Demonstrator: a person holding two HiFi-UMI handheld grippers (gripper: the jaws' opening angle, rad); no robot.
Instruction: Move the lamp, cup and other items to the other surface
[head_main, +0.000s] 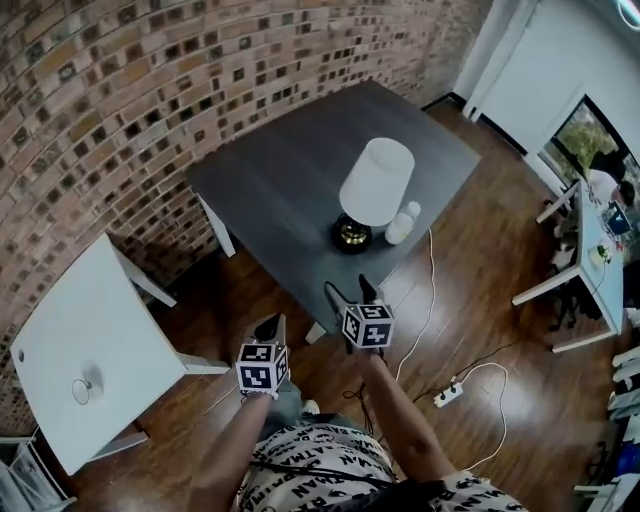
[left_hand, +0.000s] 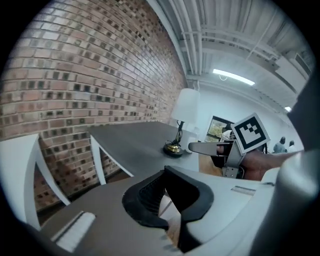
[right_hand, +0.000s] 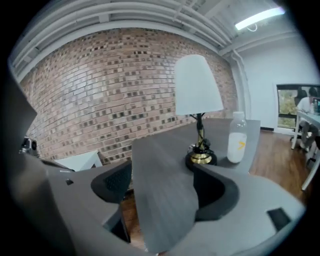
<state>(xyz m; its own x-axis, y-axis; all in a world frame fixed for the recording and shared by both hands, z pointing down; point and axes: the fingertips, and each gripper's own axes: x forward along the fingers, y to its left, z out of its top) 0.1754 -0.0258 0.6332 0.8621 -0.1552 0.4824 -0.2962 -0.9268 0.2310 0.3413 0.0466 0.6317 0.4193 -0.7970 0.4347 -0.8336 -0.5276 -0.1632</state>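
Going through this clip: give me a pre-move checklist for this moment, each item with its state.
1. Right gripper empty: ok, fingers apart, nothing between.
2. Left gripper empty: ok, fingers together on nothing.
3. Lamp upright on dark table: ok.
4. Bottle apart from lamp base: ok.
5. White table has room: ok, one small object on it.
6. Cord free to follow lamp: cannot tell; it trails off the table to the floor.
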